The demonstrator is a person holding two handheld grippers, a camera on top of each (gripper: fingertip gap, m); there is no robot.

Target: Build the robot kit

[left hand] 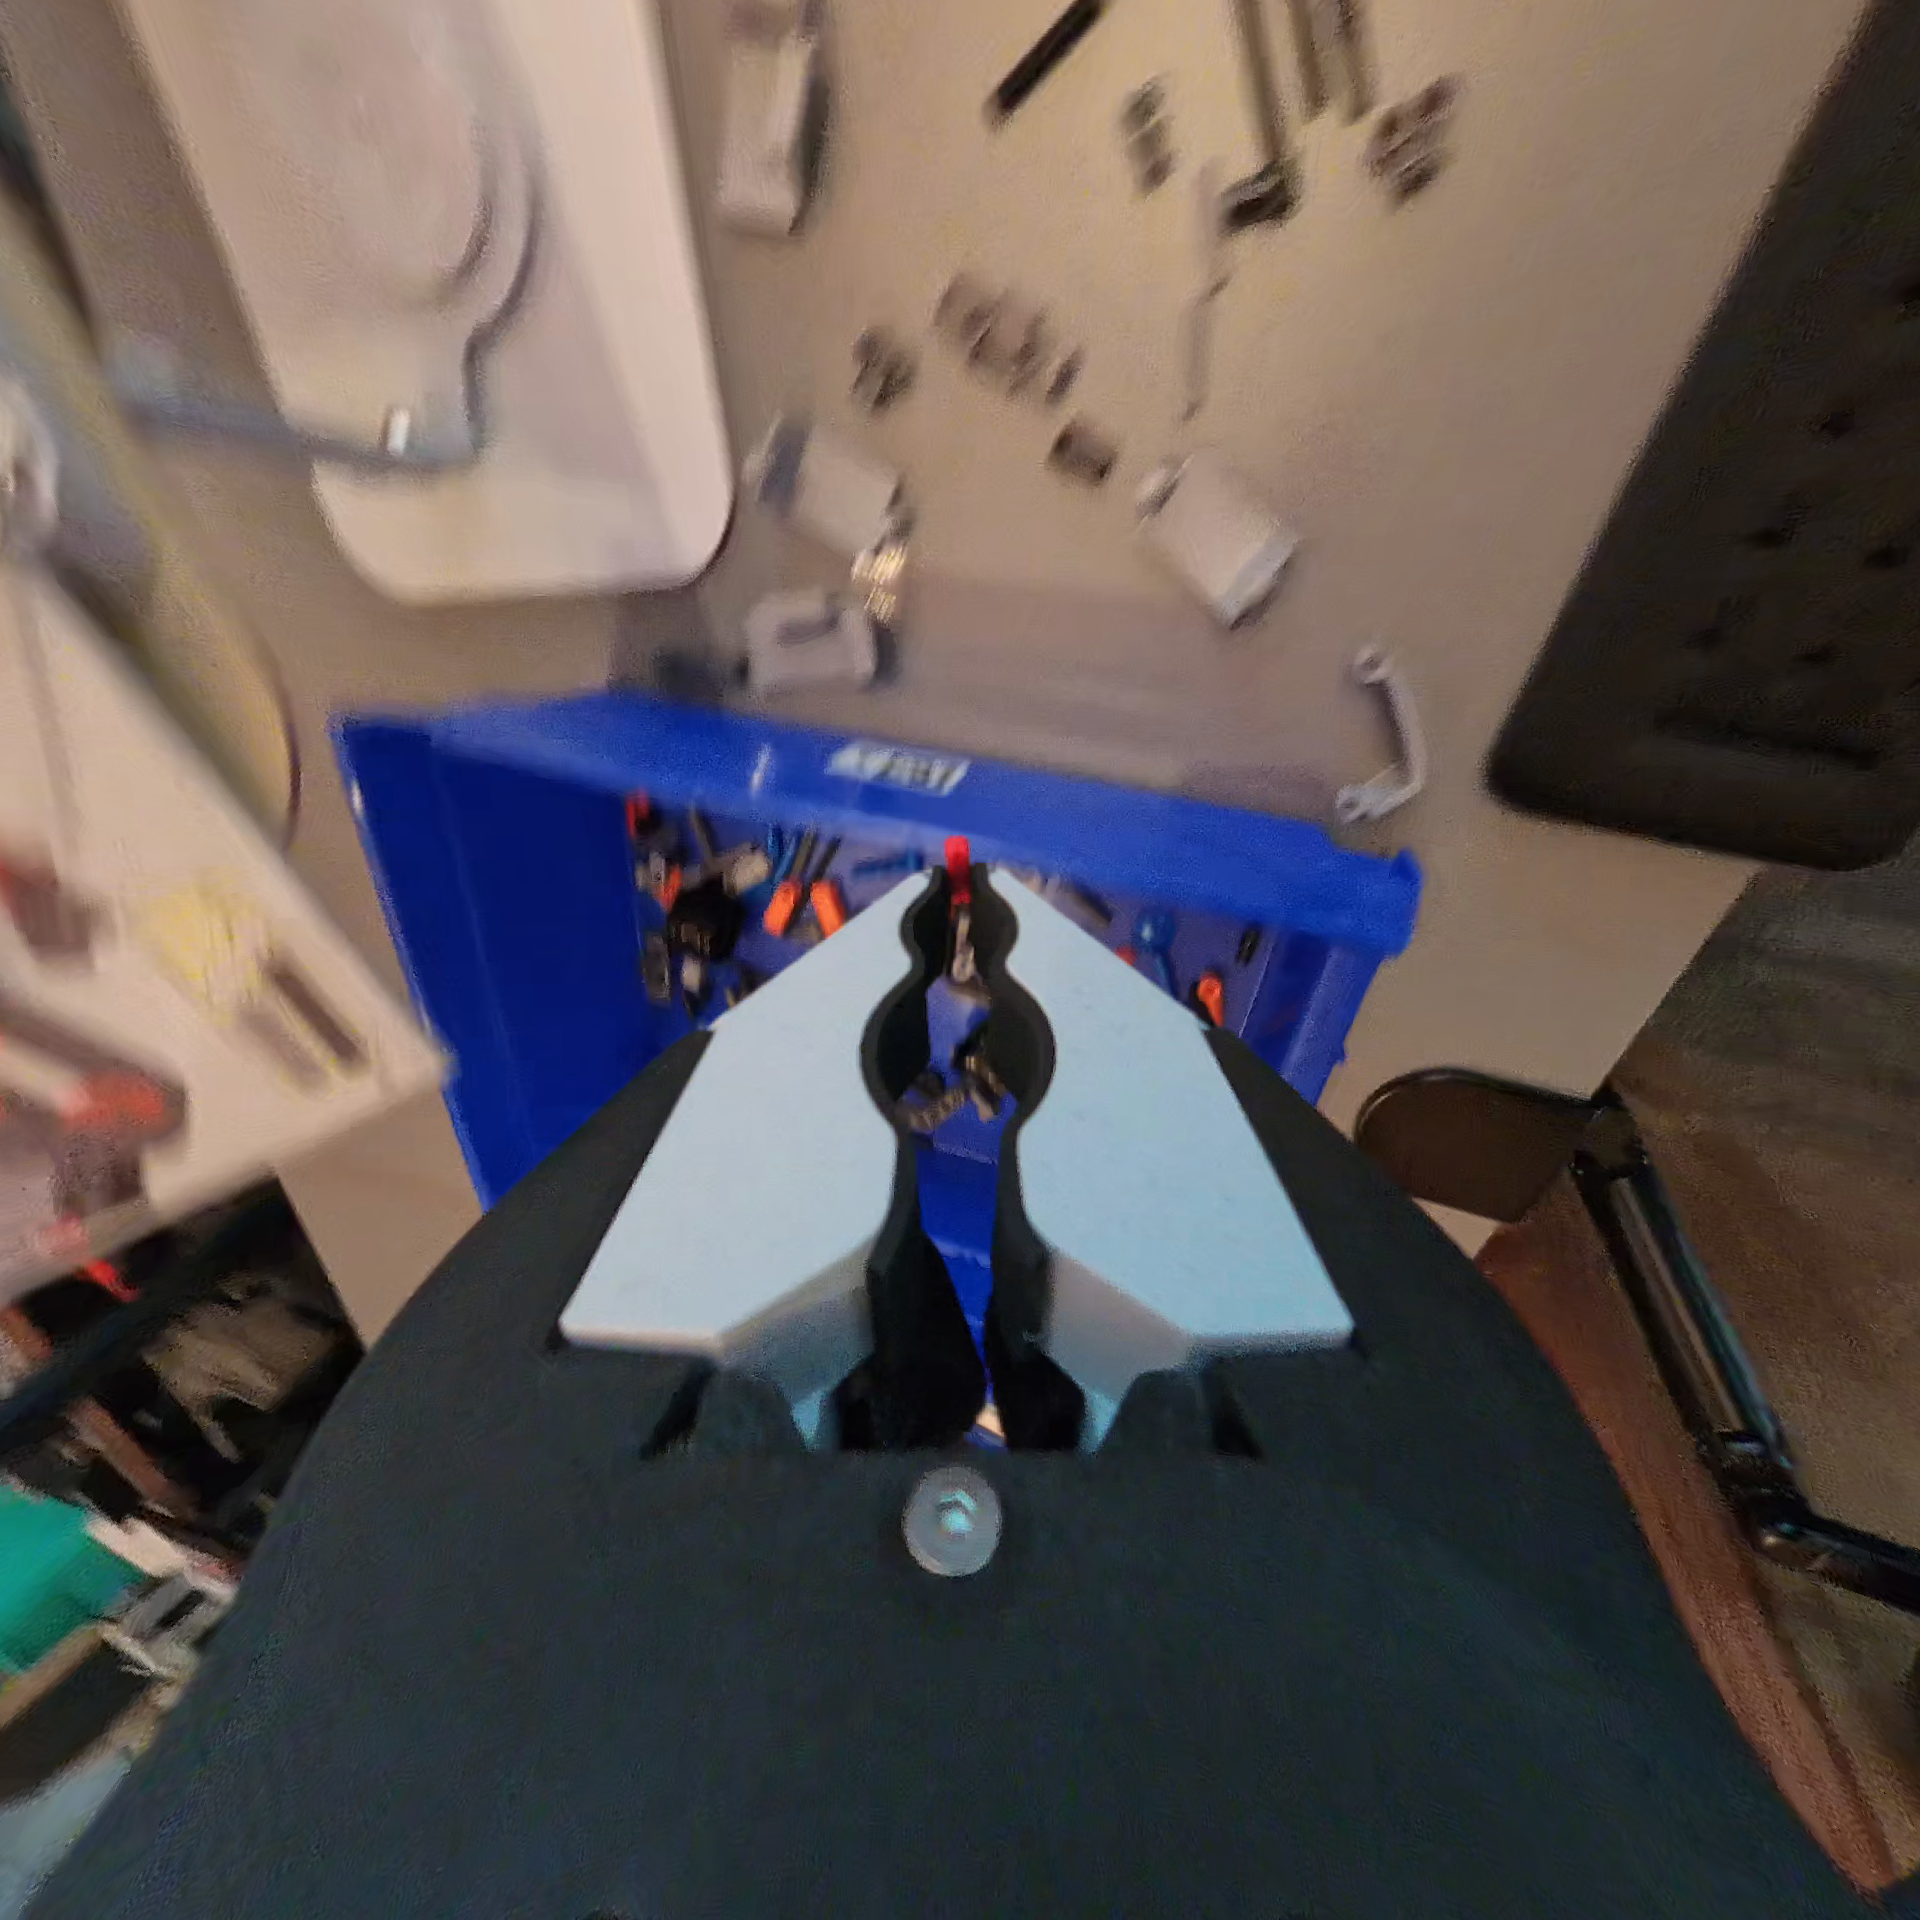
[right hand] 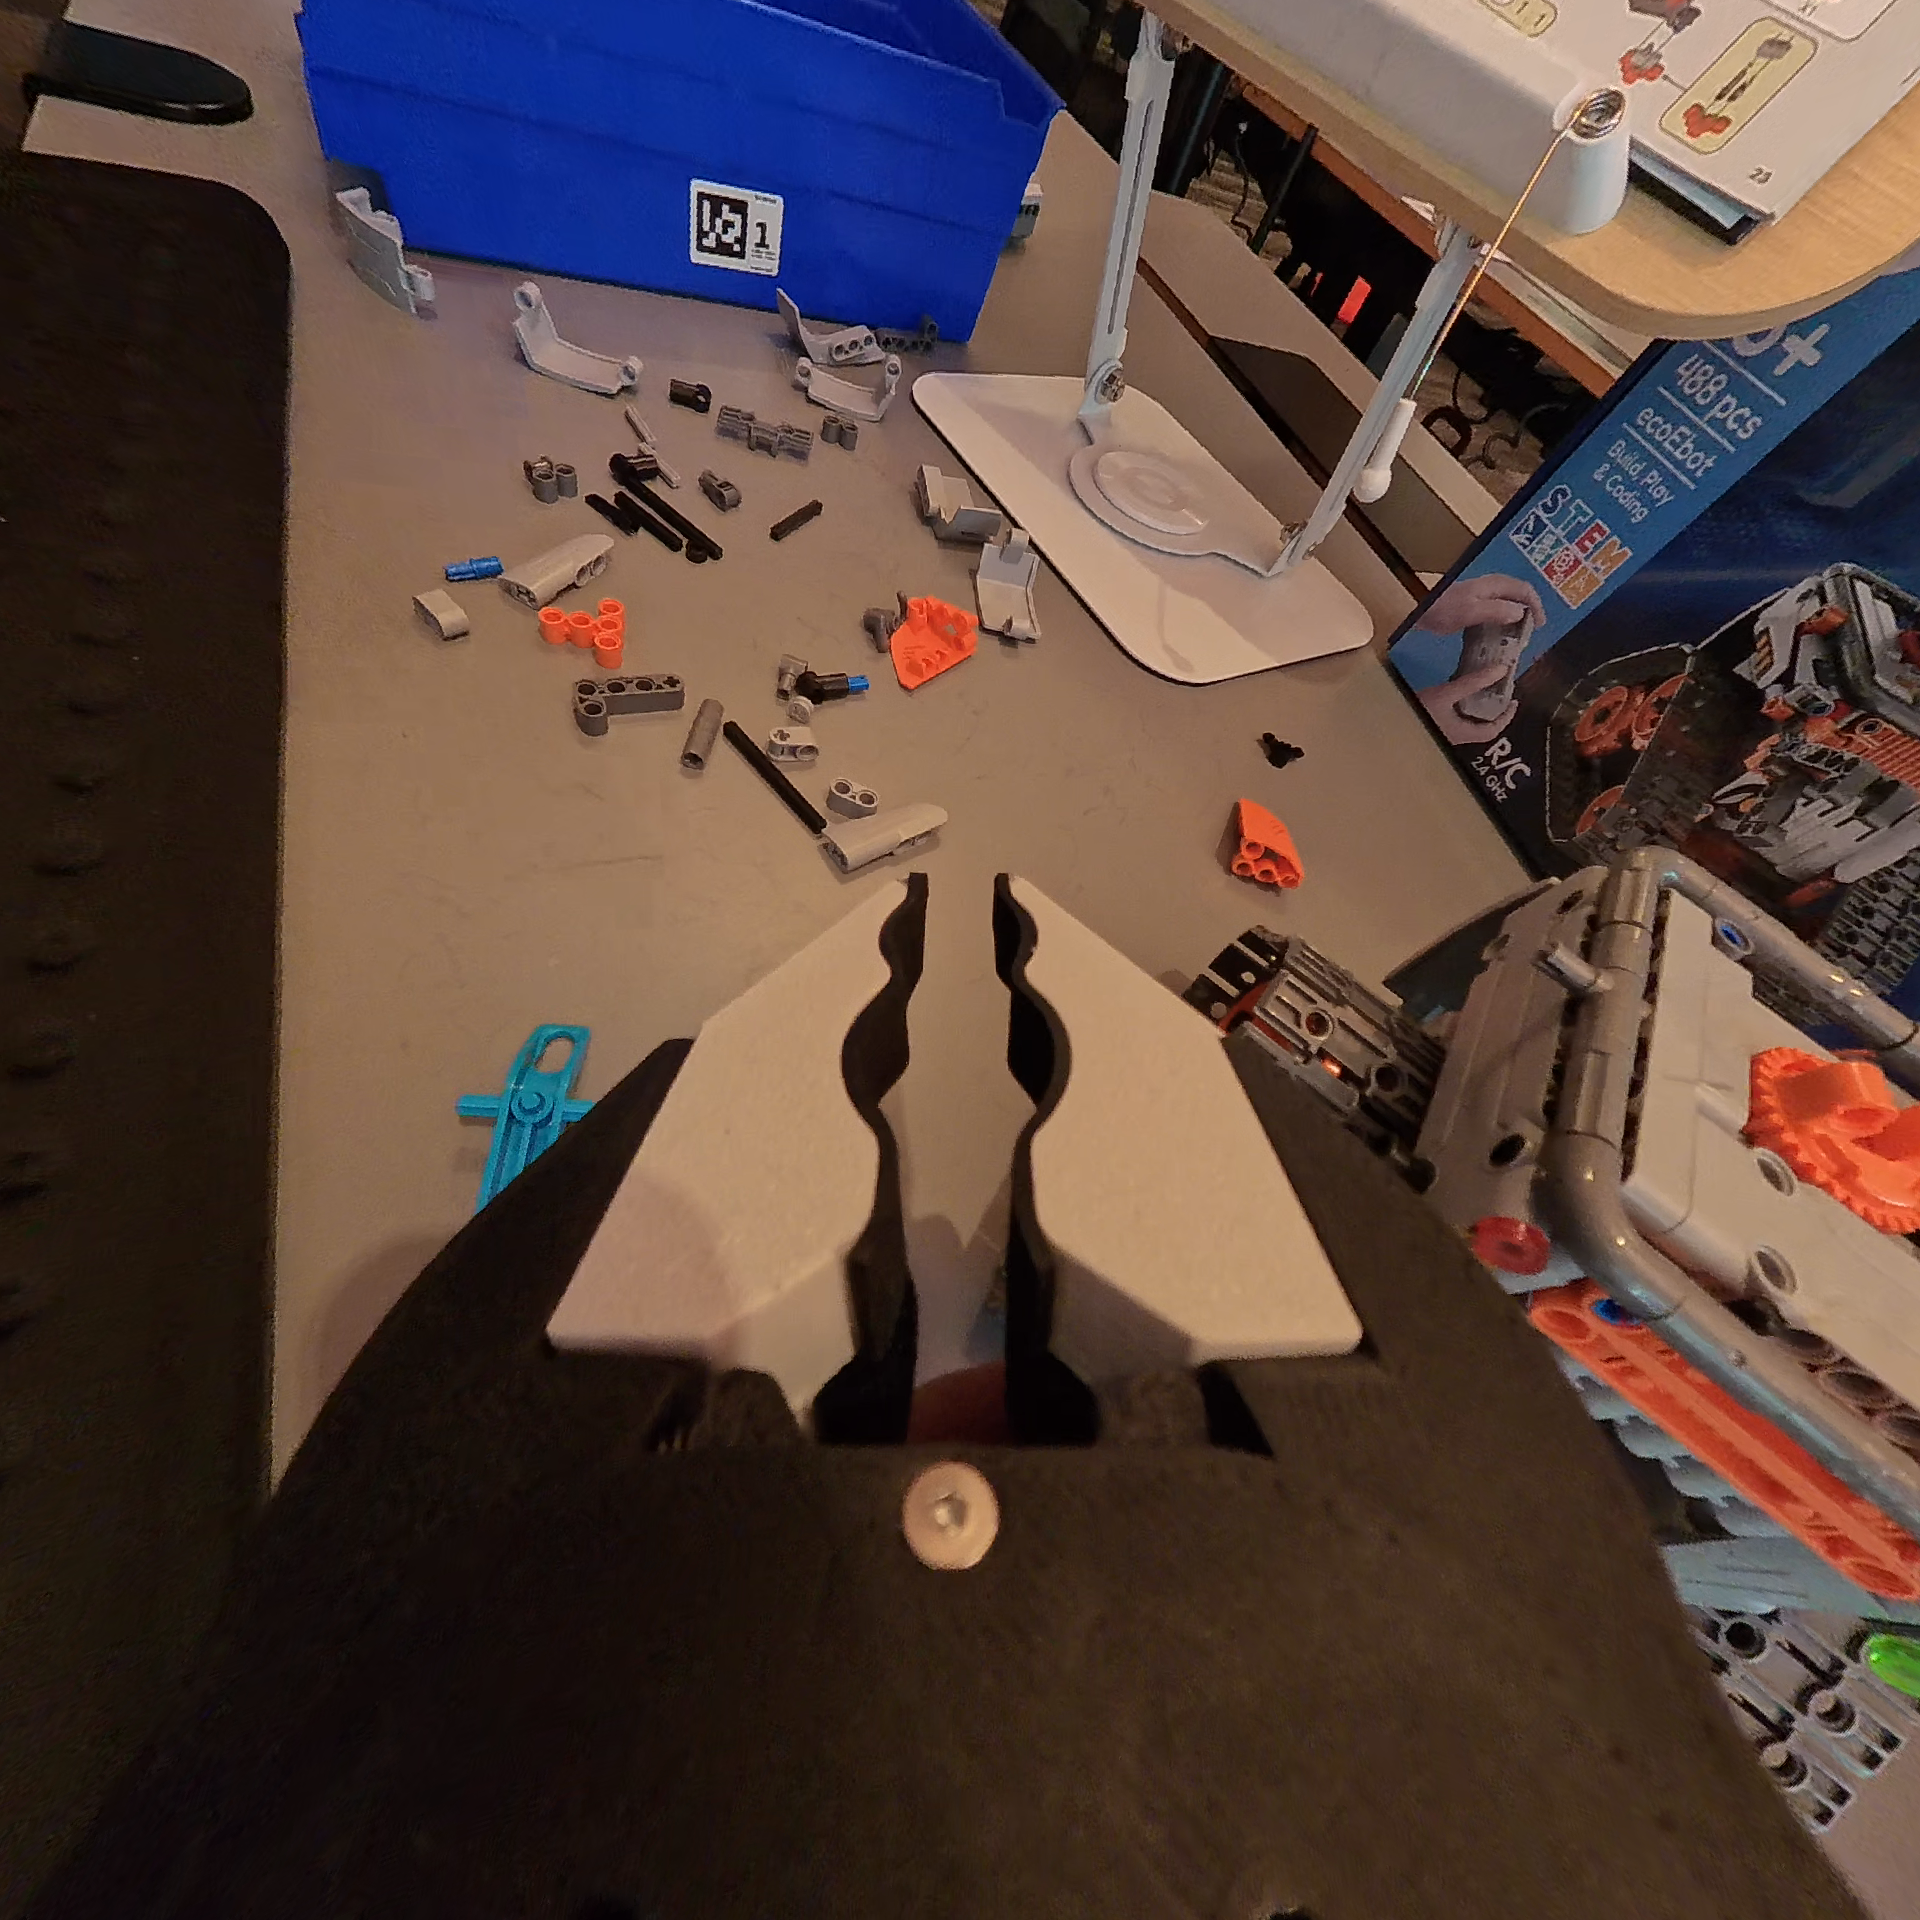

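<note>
Clamped between my left gripper's (left hand: 958, 883) fingertips is a small red-tipped piece (left hand: 956, 871) (blurred, so I can't name it), above the blue bin (left hand: 540, 894) of loose parts. On my right, the gripper (right hand: 958, 885) hangs parted and empty over the grey table (right hand: 436, 894), nearest a light grey piece (right hand: 883, 834).

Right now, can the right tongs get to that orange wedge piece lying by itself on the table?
Probably yes. The right tongs are open and hold nothing, and the orange wedge piece lies just ahead to their right on bare table. The half-built model sits close by but not between them.
</note>
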